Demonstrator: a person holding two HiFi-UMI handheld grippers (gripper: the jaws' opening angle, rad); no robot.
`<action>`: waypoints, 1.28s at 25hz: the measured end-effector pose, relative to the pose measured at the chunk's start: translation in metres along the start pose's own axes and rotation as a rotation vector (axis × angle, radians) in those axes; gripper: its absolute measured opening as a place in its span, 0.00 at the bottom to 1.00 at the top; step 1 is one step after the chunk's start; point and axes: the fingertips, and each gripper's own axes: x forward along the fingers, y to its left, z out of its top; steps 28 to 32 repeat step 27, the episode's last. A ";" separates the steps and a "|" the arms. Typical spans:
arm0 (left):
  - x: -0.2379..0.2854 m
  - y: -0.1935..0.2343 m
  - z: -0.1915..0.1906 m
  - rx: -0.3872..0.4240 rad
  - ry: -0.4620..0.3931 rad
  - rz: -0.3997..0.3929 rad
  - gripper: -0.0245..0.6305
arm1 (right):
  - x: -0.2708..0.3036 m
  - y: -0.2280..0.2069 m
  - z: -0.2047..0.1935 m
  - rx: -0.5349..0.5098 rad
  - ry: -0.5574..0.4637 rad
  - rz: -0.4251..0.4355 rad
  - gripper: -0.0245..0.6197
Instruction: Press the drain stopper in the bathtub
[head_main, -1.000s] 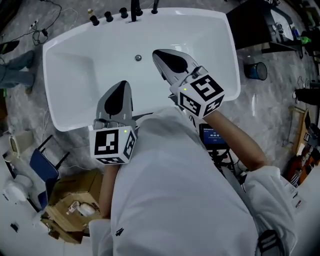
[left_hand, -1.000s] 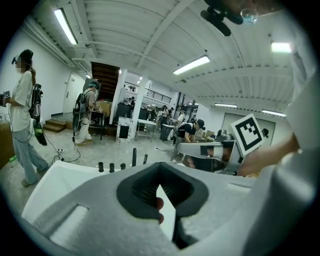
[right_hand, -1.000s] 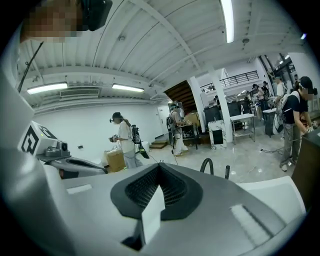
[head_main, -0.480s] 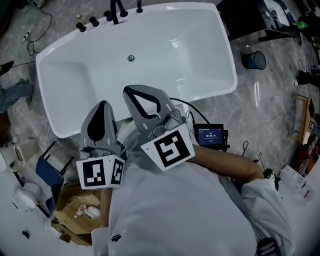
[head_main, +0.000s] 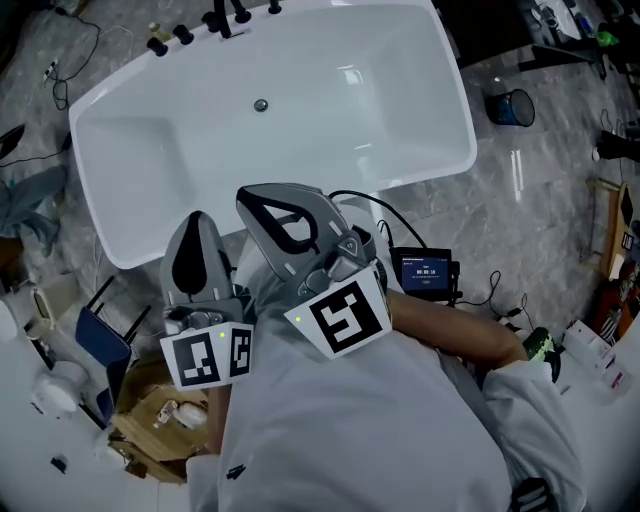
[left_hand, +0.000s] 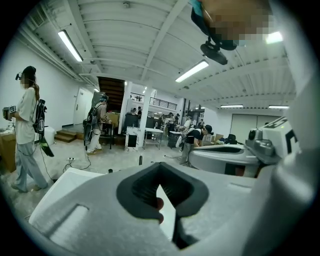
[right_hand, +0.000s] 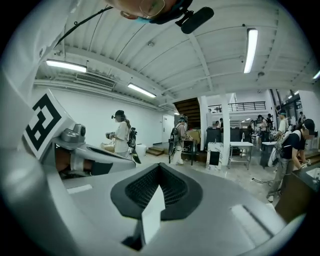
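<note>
Our left claw (head_main: 198, 222) and right claw (head_main: 250, 203), both clenched on nothing, hang near the tub (head_main: 380, 100) rim, well apart from the stopper (head_main: 261, 104); whether it's pressed, we cannot tell.

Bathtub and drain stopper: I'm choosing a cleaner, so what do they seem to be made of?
The bathtub looks like glossy white acrylic or enamel: smooth, seamless, with bright lamp reflections; which of the two cannot be told. The drain stopper looks like polished metal, a small grey shiny disc, though it is too small to be sure.
</note>
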 end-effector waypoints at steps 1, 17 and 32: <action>0.000 -0.003 -0.001 -0.002 0.003 -0.007 0.04 | -0.003 0.001 -0.002 -0.007 0.010 0.005 0.03; -0.006 -0.024 -0.015 0.023 0.024 -0.047 0.04 | -0.024 0.000 -0.014 0.012 0.022 -0.032 0.03; -0.015 -0.042 -0.027 0.028 0.080 -0.092 0.04 | -0.044 -0.006 -0.026 0.090 0.064 -0.081 0.03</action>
